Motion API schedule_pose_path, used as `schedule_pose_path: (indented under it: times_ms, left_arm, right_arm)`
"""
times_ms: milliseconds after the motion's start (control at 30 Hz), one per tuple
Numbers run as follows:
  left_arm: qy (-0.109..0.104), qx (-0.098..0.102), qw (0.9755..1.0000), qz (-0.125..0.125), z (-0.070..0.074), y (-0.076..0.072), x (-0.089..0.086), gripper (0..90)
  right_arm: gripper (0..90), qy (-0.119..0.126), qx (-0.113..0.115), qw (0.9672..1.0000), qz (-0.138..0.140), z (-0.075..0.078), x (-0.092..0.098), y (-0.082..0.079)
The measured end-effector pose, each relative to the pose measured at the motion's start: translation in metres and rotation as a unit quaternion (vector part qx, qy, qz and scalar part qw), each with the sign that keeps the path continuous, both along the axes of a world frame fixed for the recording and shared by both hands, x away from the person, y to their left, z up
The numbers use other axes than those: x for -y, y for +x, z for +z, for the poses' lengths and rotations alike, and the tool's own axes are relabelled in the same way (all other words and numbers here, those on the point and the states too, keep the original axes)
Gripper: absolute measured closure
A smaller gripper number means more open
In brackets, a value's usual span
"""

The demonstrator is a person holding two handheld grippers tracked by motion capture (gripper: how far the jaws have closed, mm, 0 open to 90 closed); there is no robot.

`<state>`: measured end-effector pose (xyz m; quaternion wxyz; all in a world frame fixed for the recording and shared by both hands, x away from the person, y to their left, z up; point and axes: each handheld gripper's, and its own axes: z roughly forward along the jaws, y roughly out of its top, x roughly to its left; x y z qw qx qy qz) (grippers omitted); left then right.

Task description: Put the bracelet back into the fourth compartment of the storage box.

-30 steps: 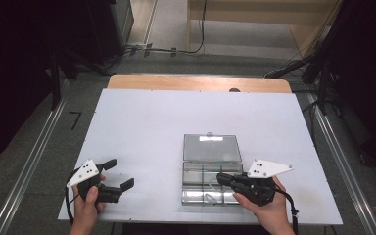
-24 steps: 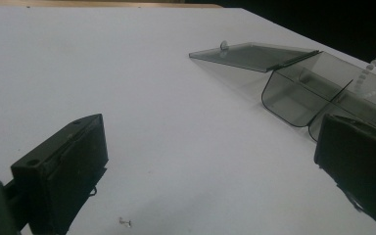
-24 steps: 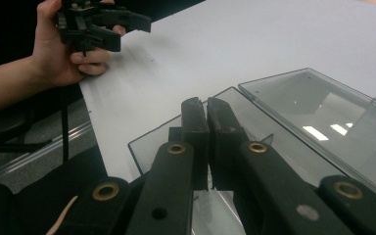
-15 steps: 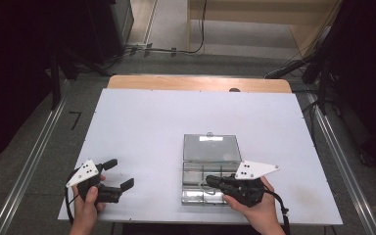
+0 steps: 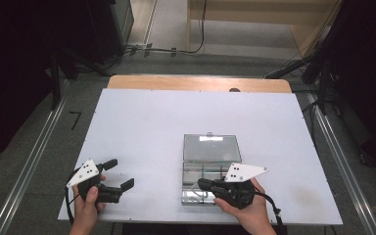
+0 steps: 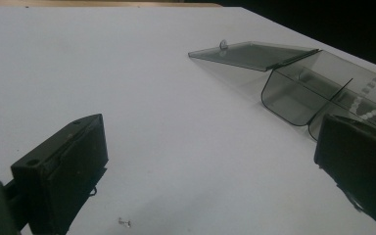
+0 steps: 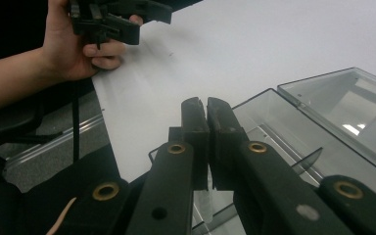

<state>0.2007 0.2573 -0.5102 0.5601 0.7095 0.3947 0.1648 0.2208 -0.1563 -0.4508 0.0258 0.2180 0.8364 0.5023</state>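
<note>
Smoked-plastic box [image 5: 210, 169] lies open; right gripper [image 5: 201, 183], jaws together, hangs over its front compartments. Lower gently. Left gripper [image 5: 119, 174]: jaws apart, idle.

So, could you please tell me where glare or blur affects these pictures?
High view: a bright reflection streaks the open lid of the clear box; surroundings are dark. Left gripper view: the near jaws look soft, the box sharper. Right gripper view: the shut right gripper looms large and slightly blurred; glare patches on the lid.
</note>
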Motion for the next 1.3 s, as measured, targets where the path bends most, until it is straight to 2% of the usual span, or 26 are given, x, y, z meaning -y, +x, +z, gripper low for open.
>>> schedule_pose_path:
  times_ms: [300,733,967,1300]
  left_arm:
    - [0.001,0.0,1.0,0.0,0.0,0.0,0.0,0.0]
    - [0.002,0.001,1.0,0.0,0.0,0.0,0.001,0.0]
    - [0.003,0.001,1.0,0.0,0.0,0.0,0.001,0.0]
    - [0.004,0.001,1.0,-0.001,0.0,0.0,0.001,0.0]
  right_arm:
    - [85.3,0.005,-0.004,1.0,0.0,-0.007,-0.009,-0.003]
    - [85.2,0.011,-0.037,0.9992,-0.007,-0.024,-0.013,0.0]
    - [85.2,-0.005,-0.034,0.9993,-0.015,-0.026,-0.015,0.0]
    - [85.1,-0.037,-0.032,0.9974,-0.052,-0.029,-0.014,0.001]
